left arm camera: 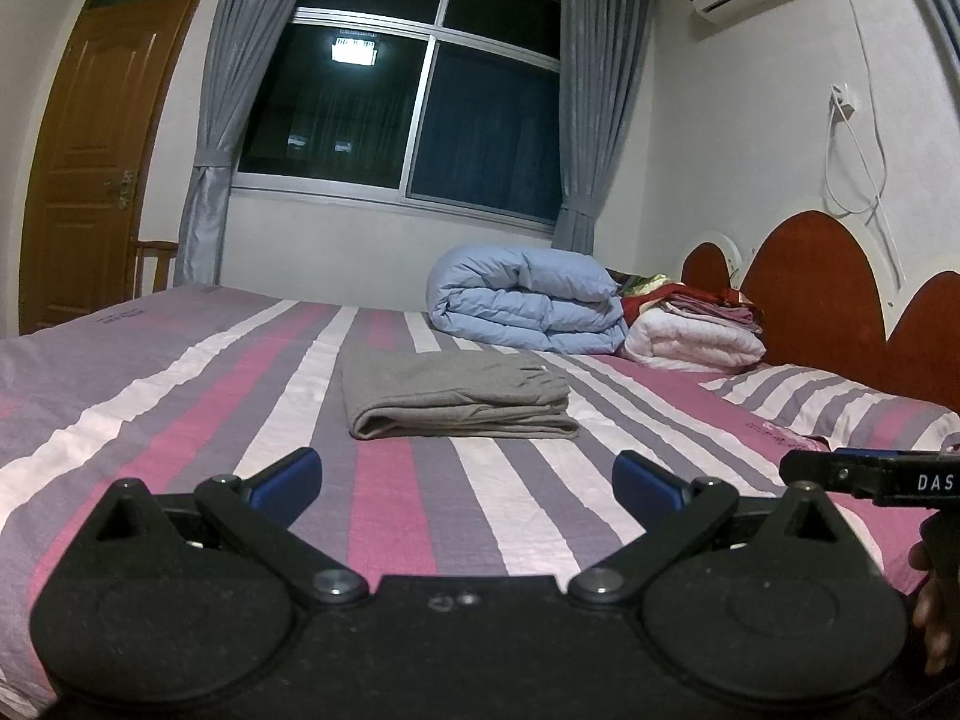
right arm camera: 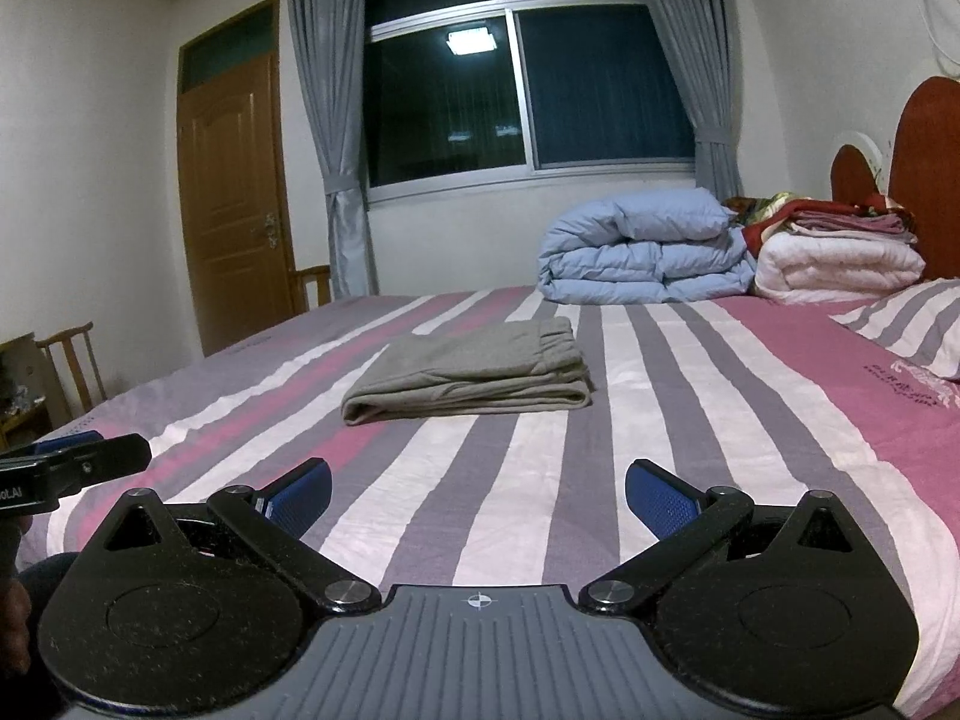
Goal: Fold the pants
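Grey pants [left arm camera: 456, 396] lie folded into a compact rectangle on the striped bed [left arm camera: 180, 420]. They also show in the right wrist view [right arm camera: 474, 375]. My left gripper [left arm camera: 467, 483] is open and empty, held above the bed a short way in front of the pants. My right gripper [right arm camera: 478, 498] is open and empty, also held back from the pants. The right gripper's tip shows at the right edge of the left wrist view [left arm camera: 864, 474]. The left gripper's tip shows at the left edge of the right wrist view [right arm camera: 78, 462].
A folded blue duvet [left arm camera: 528, 306] and a stack of white and red bedding [left arm camera: 690, 330] lie behind the pants by the red headboard [left arm camera: 810, 288]. A striped pillow [right arm camera: 912, 324] is at the right. Wooden chairs [right arm camera: 72, 360] and a door [right arm camera: 234, 198] stand beyond the bed's left side.
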`<state>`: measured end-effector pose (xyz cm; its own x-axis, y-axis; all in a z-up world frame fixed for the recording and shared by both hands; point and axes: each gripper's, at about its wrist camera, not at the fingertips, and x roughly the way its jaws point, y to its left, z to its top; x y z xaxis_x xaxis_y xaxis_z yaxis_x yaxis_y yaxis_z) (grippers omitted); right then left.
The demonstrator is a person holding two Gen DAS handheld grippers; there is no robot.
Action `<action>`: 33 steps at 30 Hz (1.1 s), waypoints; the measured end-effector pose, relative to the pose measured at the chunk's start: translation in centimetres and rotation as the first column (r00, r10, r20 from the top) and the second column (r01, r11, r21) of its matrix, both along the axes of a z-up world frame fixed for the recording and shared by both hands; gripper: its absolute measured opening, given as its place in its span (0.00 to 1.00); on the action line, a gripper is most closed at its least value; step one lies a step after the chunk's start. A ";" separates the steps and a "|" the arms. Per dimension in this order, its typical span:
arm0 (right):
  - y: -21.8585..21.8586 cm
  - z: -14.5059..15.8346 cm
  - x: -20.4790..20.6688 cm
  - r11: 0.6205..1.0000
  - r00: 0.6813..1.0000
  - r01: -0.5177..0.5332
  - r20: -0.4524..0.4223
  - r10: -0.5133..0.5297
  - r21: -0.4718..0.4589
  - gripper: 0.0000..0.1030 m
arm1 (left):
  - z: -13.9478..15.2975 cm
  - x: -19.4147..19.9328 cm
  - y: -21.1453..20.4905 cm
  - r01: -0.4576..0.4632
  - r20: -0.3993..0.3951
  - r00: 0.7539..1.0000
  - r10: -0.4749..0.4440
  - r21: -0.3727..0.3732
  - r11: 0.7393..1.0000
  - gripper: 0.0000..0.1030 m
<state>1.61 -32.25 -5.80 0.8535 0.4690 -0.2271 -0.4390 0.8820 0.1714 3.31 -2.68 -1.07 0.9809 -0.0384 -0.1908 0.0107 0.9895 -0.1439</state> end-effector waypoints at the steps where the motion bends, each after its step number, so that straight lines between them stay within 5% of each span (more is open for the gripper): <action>1: 0.0 0.0 0.0 1.000 1.000 0.000 0.000 0.000 0.000 1.00 | 0.0 0.0 0.0 -0.001 0.000 1.000 0.001 0.000 1.000 0.94; 33: -0.1 0.0 0.0 1.000 1.000 -0.001 -0.002 0.001 0.000 1.00 | -0.1 0.2 0.3 0.014 -0.004 1.000 -0.014 0.005 1.000 0.94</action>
